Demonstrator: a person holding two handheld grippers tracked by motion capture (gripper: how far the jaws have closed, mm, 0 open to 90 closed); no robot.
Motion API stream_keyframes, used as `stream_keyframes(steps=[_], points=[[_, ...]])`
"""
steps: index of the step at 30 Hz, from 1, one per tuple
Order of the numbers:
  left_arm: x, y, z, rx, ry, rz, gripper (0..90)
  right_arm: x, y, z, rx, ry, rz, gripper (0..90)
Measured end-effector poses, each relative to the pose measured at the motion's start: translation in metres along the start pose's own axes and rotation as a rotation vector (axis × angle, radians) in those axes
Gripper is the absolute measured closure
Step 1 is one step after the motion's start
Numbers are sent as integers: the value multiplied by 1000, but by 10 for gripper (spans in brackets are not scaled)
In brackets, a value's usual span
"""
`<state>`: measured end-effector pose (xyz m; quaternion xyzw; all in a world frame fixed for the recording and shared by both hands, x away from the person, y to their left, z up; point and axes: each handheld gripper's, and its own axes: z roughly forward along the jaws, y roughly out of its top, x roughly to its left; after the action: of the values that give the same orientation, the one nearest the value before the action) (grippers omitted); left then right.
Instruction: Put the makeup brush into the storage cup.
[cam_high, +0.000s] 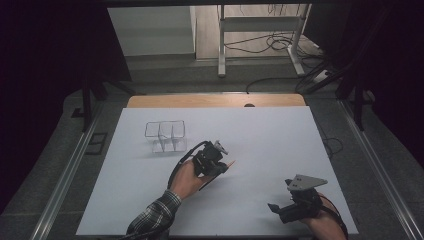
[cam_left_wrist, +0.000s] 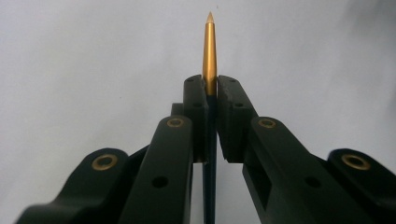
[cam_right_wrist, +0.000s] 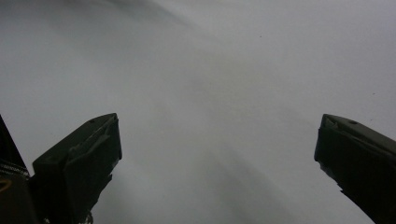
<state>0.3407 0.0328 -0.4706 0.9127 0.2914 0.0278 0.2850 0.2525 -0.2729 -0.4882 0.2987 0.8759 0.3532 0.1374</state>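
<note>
A slim pen (cam_left_wrist: 209, 51) with a gold front half, a pointed tip and a dark rear half runs straight out between the jaws of my left gripper (cam_left_wrist: 210, 81), which is shut on it. In the high view my left gripper (cam_high: 223, 166) is at mid-table, and the pen's orange tip (cam_high: 233, 163) pokes out to its right, just above the white sheet. My right gripper (cam_right_wrist: 217, 135) stands open with nothing between its jaws and faces bare white surface. In the high view it (cam_high: 280, 207) rests near the table's front right.
A clear plastic organiser (cam_high: 165, 136) with upright dividers stands on the white sheet (cam_high: 260, 135), back left of my left gripper. A wooden strip (cam_high: 215, 101) edges the table's far side. Beyond it are a metal stand (cam_high: 260, 25) and floor cables.
</note>
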Motion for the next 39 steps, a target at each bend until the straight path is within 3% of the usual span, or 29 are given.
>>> stream_keyframes(steps=[3,14,39], points=[[1,-2,-7,-46,-3,-21,835,0,0,0,1,0,1,7],[3,-5,-27,-124,1,-31,835,0,0,0,2,0,1,8],[14,-17,-62,-270,48,-67,835,1,0,1,8,2,-2,9]])
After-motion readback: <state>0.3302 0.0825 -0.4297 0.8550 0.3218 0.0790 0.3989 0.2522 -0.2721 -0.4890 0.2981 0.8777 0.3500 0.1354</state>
